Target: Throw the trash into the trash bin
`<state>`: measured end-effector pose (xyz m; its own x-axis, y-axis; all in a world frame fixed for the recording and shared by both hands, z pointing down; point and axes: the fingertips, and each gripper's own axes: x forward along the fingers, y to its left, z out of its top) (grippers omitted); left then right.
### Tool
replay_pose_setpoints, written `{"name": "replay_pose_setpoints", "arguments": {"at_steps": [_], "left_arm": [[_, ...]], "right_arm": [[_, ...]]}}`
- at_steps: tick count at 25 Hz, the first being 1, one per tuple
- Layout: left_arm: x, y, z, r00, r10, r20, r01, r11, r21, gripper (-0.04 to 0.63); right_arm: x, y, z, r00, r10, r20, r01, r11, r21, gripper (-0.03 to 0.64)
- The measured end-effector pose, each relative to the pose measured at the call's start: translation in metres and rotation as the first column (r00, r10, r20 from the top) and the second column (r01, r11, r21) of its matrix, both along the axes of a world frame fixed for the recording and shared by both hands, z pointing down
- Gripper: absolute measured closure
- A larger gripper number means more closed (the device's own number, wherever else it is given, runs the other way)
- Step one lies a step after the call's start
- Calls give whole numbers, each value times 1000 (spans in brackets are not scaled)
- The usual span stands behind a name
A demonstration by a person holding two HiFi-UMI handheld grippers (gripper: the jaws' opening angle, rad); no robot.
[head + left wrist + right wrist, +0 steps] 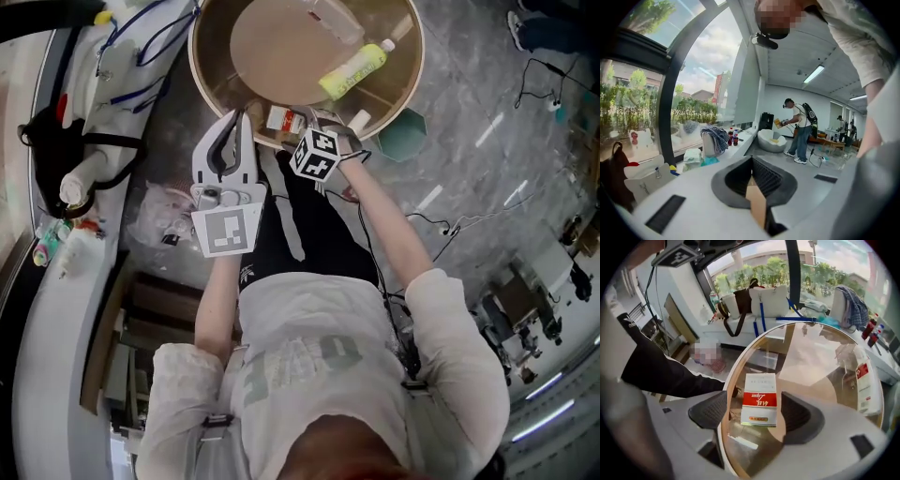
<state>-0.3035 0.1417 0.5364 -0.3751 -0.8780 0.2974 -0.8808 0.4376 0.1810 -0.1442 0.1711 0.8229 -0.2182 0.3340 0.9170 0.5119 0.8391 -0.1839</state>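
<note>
left hand-held gripper (752, 161): we clench a brown scrap (757, 204) | right hand-held gripper (756, 413): released, astride red-white box (759, 397) at table (194, 52) edge

A tall window (642, 89) in a dark curved frame (670, 108) looks out on trees and buildings under a cloudy sky. Below it a white ledge (743, 138) runs toward a white wall (776, 101). The ceiling (787, 61) is white with lit strip lamps (815, 74), and daylight fills the room. The floor (487, 103) is grey marbled stone with cables (536, 62) lying on it, and on it stand a round glass table (196, 70) with a wooden rim and, farther off, a white tub chair (771, 140).
</note>
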Motion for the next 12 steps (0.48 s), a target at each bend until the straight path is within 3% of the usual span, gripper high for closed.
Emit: {"name": "replay_pose_setpoints", "arguments": {"at_steps": [5, 8, 10, 12], "left_arm": [[0, 8, 10, 1000, -25, -10, 25, 1000, -1, 583], [-1, 12, 10, 1000, -30, -9, 30, 1000, 2, 583], [-3, 13, 8, 999, -31, -10, 31, 1000, 2, 583], [-5, 13, 3, 1000, -29, -6, 30, 1000, 10, 583]], "right_arm": [[4, -1, 32, 997, -64, -41, 69, 987, 142, 273], [6, -4, 39, 996, -55, -74, 67, 983, 173, 275], [5, -7, 38, 993, -54, -100, 73, 979, 188, 330], [4, -11, 37, 991, -40, -129, 66, 977, 202, 331]]}}
